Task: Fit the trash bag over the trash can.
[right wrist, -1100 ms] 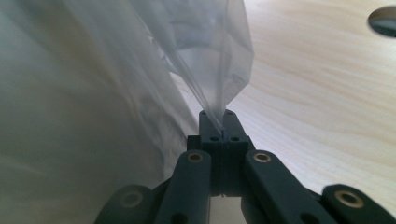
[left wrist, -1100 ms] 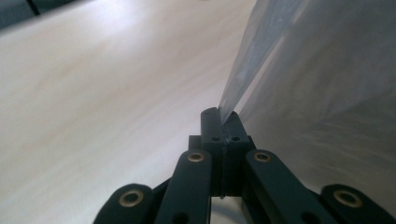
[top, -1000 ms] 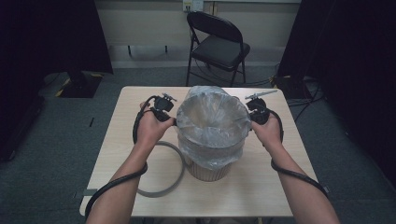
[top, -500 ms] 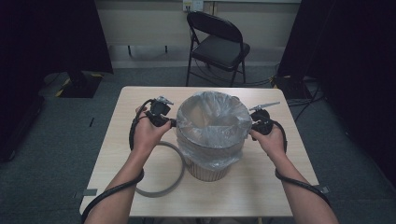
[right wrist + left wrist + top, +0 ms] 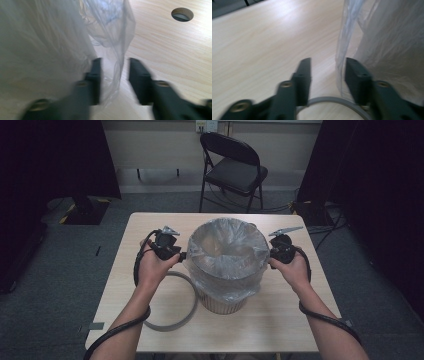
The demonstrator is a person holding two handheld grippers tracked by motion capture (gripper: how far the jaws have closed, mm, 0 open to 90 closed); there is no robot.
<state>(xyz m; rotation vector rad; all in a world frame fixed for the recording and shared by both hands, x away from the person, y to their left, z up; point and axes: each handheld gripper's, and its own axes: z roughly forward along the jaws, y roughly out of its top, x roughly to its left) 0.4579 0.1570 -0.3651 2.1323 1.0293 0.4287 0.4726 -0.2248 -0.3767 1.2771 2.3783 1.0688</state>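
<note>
From the high view you get the whole layout: one wooden table (image 5: 280, 330), one pale bin (image 5: 223, 297) standing in the middle of it, lined with one clear plastic bag (image 5: 227, 251) whose edge is folded down over the rim. One grey ring (image 5: 186, 306) lies flat on the table just left of the bin, partly tucked behind it. One black folding chair (image 5: 234, 167) sits past the far edge. The left gripper (image 5: 181, 255) is right at the bin's left side, the right gripper (image 5: 270, 256) at its right side, one in each hand. You can't judge the jaw gap from up here.

The left gripper view fills that in: the jaws have just been opening and stand about halfway apart. The bag's hanging edge (image 5: 342, 50) runs down just inside the right-hand jaw, touching or nearly so, but nothing is pinched. An arc of the grey ring (image 5: 329, 100) shows below the jaws.

The right gripper view is blurry, but same deal: jaws just opened, roughly half wide, with a loose fold of the bag (image 5: 117, 67) hanging in the gap, not clamped. There's also one round hole (image 5: 182, 14) in the tabletop.
</note>
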